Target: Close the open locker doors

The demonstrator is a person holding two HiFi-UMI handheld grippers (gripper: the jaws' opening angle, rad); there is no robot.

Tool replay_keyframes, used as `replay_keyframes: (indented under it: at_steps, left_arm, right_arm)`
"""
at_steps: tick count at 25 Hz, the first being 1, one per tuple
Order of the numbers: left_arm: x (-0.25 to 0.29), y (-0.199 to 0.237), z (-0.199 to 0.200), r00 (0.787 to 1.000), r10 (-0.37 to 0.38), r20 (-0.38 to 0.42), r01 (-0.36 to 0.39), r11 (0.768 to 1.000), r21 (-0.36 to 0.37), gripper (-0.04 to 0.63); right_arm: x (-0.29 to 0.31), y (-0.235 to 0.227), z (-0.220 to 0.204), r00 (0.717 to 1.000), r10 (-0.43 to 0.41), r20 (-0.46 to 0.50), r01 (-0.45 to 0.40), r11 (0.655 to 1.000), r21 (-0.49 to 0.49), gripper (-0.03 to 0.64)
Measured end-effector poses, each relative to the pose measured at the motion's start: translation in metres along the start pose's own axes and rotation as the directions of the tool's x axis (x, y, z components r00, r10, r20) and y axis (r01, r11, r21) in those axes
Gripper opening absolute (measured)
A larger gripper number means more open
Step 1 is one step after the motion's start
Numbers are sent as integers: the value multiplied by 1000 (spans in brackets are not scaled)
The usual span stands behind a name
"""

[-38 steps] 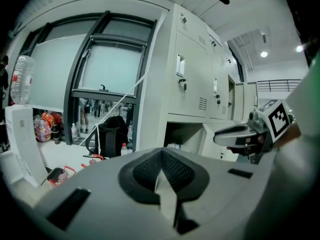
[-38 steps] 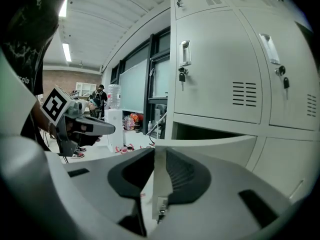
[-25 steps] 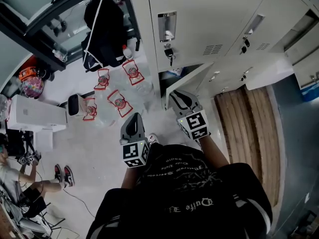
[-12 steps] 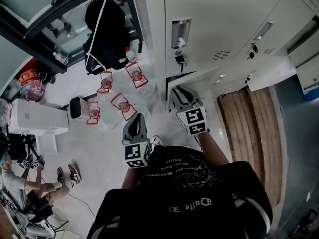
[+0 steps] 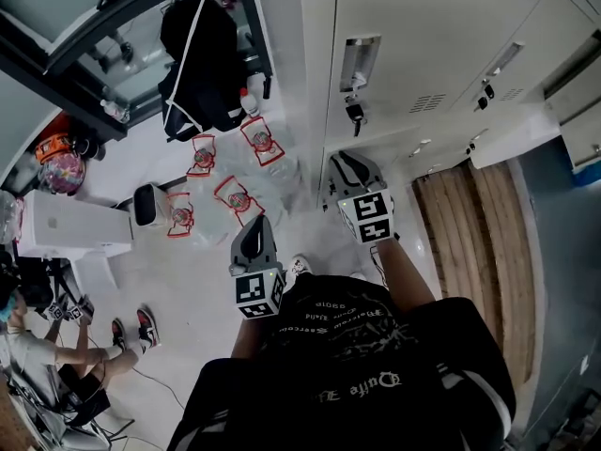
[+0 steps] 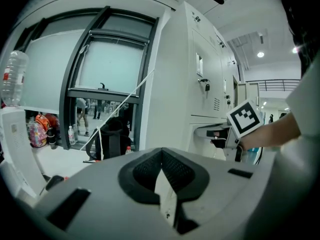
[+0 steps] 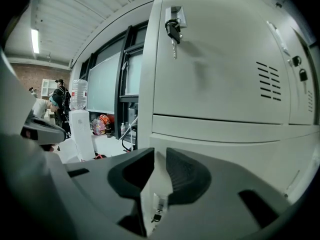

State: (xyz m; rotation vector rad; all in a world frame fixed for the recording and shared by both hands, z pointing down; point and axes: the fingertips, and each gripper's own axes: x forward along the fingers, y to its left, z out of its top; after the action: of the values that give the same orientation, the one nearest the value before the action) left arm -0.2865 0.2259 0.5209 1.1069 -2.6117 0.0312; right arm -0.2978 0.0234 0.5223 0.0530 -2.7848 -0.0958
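In the head view a bank of white lockers [image 5: 423, 26] fills the upper right. My right gripper [image 5: 349, 163] is at the lower locker door [image 5: 380, 147], which stands almost flush with the bank. In the right gripper view that door [image 7: 225, 154] fills the lower frame. My right gripper [image 7: 157, 159] faces its left edge, jaws a little apart, and only the door's lock shows through the gap. Above hangs a key [image 7: 172, 29] in the upper door. My left gripper [image 5: 254, 231] hovers over the floor, away from the lockers. Seen from its own camera, my left gripper [image 6: 161, 165] is shut on nothing.
Further right another locker door [image 5: 512, 139] juts out open above a wooden floor strip [image 5: 470, 224]. A black backpack [image 5: 192, 50] hangs by the window. Red-wrapped water bottles [image 5: 230, 195] and a white box [image 5: 70, 224] sit on the floor. A person [image 5: 42, 350] sits at lower left.
The lower locker door has swung from open to almost shut, with my right gripper moving along with it towards the lockers. My left gripper has shifted slightly the same way.
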Motion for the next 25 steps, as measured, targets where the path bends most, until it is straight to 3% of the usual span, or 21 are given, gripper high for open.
replay_keyframes:
  at_steps: [7, 16, 20, 22, 25]
  left_arm:
    - [7, 7, 3, 999, -36, 5, 36, 999, -1, 8]
    - [19, 0, 5, 986, -168, -5, 168, 985, 32, 8]
    - [34, -16, 6, 962, -273, 1, 273, 961, 32, 8]
    - [41, -29, 2, 942, -336, -5, 336, 941, 44, 8]
    - [49, -59, -5, 905, -424, -36, 425, 904, 35, 8]
  right_arm:
    - [9, -5, 6, 999, -46, -7, 46, 999, 18, 74]
    - [10, -5, 8, 994, -105, -10, 106, 988, 112, 74]
    - [-4, 3, 2, 995, -103, -19, 104, 986, 133, 75]
    - [-21, 7, 0, 995, -96, -19, 98, 982, 162, 75]
    - [-60, -8, 0, 987, -159, -14, 159, 970, 185, 75]
